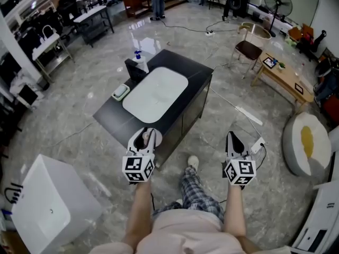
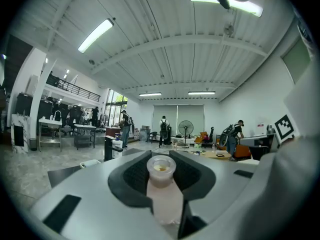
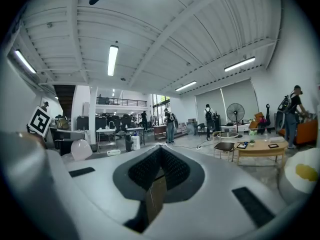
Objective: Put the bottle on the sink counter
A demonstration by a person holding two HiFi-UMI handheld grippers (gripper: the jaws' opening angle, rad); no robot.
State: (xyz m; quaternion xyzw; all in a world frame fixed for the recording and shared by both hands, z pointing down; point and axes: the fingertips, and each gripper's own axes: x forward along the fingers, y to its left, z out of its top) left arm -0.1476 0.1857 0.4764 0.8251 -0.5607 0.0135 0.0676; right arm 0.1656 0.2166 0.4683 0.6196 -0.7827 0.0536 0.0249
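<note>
L tool (image 1: 143, 140) is clamped on a pale pinkish bottle (image 2: 162, 186). The pads press its body from both sides, and the clear cap end points away from the hand, twd the sink desk (image 1: 177, 62). Bottle is held in the air at the desk's near edge, not set down on it. R tool (image 1: 233, 141) has its jaws together w/ nothing btwn them. It hangs over bare floor to the R of the desk, apart from it and abt level w/ the L tool.

Sink desk has a dark top w/ a white basin (image 1: 157, 94) sunk in the middle. A black faucet (image 1: 134, 69) stands at the basin's far-L side. A soap dispenser (image 1: 139, 61) w/ blue top is just behind the faucet. A small pale dish (image 1: 121, 92) lies on the desk top L of the basin.

On the floor near-L of the desk is a white box (image 1: 50, 205). Far R of the desk are a chair (image 1: 248, 49) and a wooden table (image 1: 283, 75).
</note>
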